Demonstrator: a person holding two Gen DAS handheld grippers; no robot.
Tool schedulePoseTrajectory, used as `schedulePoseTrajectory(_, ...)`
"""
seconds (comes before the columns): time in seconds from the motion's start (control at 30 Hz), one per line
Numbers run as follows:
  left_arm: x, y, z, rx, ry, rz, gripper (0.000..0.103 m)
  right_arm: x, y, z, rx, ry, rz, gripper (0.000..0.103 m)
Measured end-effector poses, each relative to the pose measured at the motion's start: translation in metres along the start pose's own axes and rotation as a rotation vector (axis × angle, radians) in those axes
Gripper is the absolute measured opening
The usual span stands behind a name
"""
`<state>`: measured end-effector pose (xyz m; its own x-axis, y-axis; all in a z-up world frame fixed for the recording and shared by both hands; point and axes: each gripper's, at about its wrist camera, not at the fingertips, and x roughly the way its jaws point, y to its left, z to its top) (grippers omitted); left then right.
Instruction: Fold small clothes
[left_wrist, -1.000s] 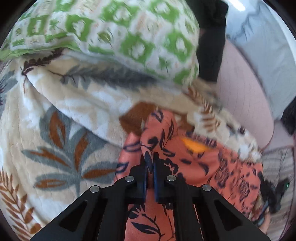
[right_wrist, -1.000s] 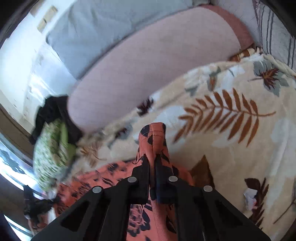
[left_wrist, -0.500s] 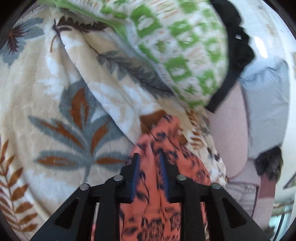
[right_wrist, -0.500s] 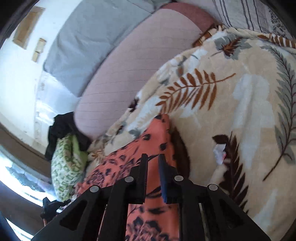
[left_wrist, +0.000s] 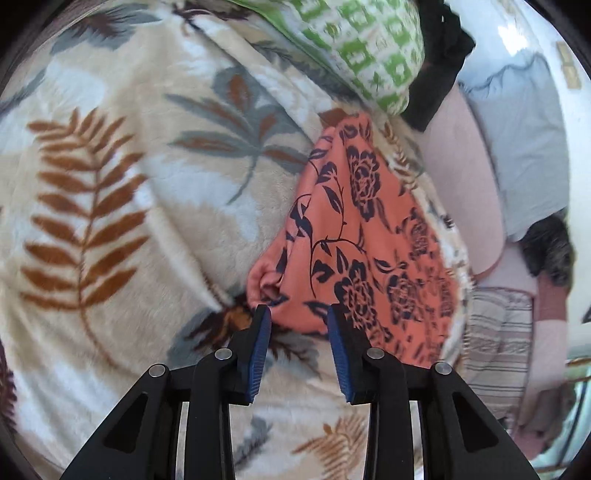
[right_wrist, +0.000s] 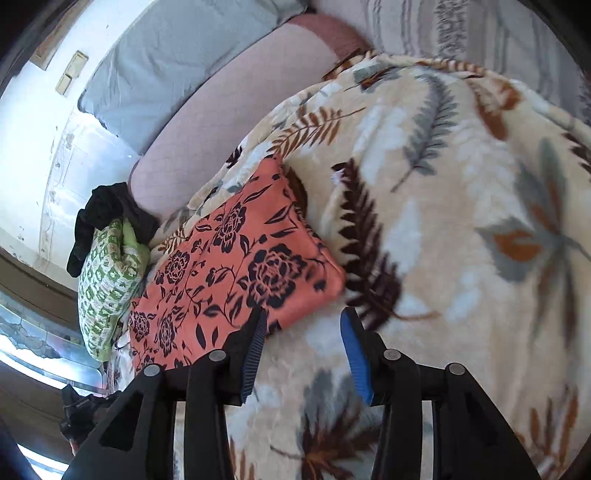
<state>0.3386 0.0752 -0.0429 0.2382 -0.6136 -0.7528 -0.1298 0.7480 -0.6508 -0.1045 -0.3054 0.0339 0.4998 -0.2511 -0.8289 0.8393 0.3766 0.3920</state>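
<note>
An orange garment with a dark floral print (left_wrist: 354, 236) lies folded flat on a cream leaf-patterned blanket (left_wrist: 129, 192). It also shows in the right wrist view (right_wrist: 236, 266). My left gripper (left_wrist: 298, 317) is open and empty, just short of the garment's near folded edge. My right gripper (right_wrist: 303, 319) is open and empty, at the garment's near right corner.
A green-and-white patterned cloth pile (left_wrist: 365, 48) with a black garment (left_wrist: 439, 62) lies beyond the orange one; both show in the right wrist view (right_wrist: 107, 280). A pink bolster (right_wrist: 229, 110) and a grey pillow (right_wrist: 173, 55) lie along the bed's far side.
Both grippers opened and let go of the orange garment, then drew back. The garment now lies flat on the blanket.
</note>
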Motion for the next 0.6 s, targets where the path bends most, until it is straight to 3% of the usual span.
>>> schedulePoseTrajectory(0.13,-0.029,0.024,-0.021,0.003,-0.026,-0.034,0.046,-0.01,-0.008,-0.019,0.036,0.015,-0.002,0.051)
schedulePoseTrajectory(0.33,-0.032,0.029,-0.044,-0.037,0.038,-0.061,0.046,0.022,0.01,-0.036,0.035,0.058,0.107,0.052)
schedulePoseTrajectory(0.43,-0.025,0.014,-0.045,-0.009,0.024,-0.048,0.047,0.05,0.015,-0.034,0.052,0.088,0.15,0.053)
schedulePoseTrajectory(0.6,0.014,-0.007,-0.033,-0.06,0.034,-0.05,0.049,0.095,0.001,-0.018,0.169,0.103,0.242,0.053)
